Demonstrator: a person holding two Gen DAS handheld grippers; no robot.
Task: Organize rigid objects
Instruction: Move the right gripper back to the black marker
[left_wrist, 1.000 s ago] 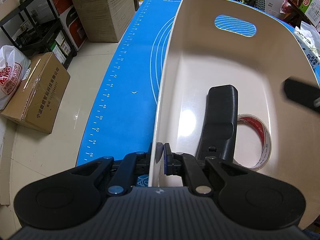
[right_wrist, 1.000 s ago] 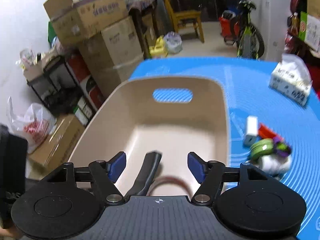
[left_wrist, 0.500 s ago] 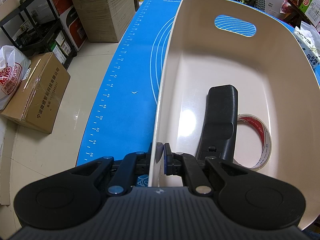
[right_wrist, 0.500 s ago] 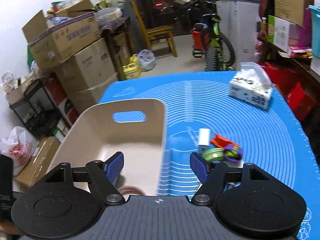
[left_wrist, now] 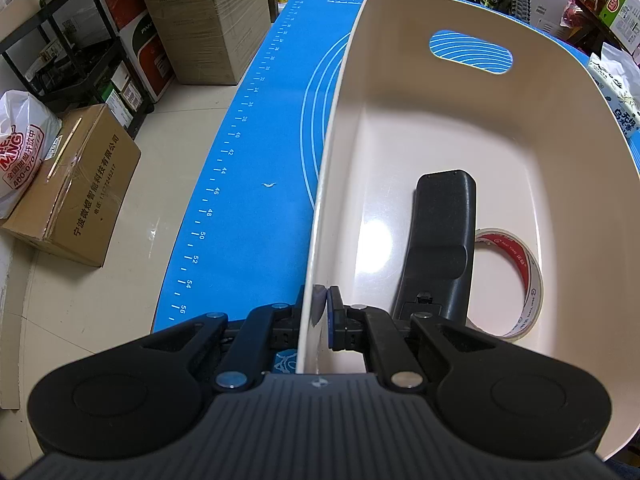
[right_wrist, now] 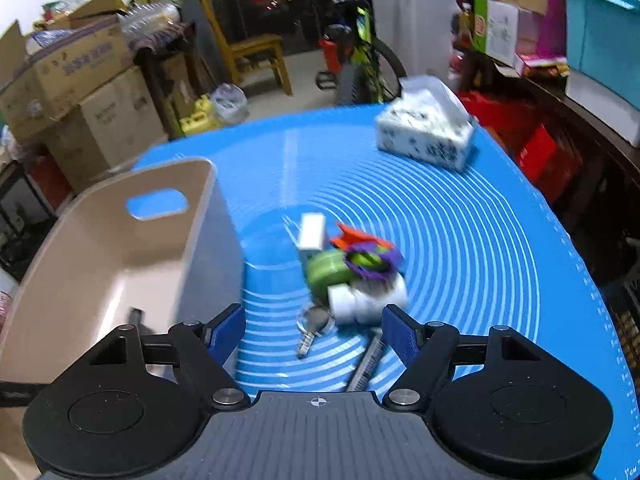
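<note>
A beige bin with a cut-out handle stands on the blue mat. My left gripper is shut on the bin's near left wall. In the bin lie a black remote and a roll of clear tape. In the right wrist view the bin is at the left. My right gripper hangs open over the mat, empty, just short of a small heap: a green roll, a purple and green toy, an orange piece, a white box, white cylinders, a key and a grey strip.
A tissue pack sits at the mat's far right. Cardboard boxes, a black shelf and a plastic bag stand on the floor left of the table. A bicycle and a chair are behind it.
My right gripper has swung right, from over the bin to over the mat near the heap, and its jaws have spread a little. The left gripper has kept still on the bin wall.
</note>
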